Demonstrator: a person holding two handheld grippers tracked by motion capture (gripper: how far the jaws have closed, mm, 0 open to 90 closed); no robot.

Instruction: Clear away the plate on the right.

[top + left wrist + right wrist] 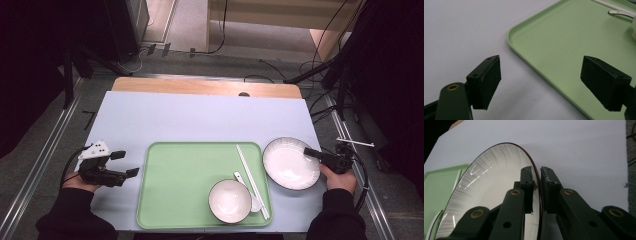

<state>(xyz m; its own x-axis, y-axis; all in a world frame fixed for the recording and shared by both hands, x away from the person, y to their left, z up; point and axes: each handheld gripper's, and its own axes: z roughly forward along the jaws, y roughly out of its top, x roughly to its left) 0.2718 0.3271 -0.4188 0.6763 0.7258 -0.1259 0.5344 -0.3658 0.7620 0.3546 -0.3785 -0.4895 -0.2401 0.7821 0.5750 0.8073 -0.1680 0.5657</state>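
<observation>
Both right tongs jaws pinch the plate rim; left tongs gape empty.

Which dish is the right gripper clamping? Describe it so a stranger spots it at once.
Start at the green tray in the middle of the pale table. Just off its right edge, on the tabletop, lies a white plate with a thin dark rim; the right gripper pinches its right edge. Unlike the bowl on the tray, it is wide, shallow and off the tray.

Bowl, spoon, chopsticks, green tray
</observation>
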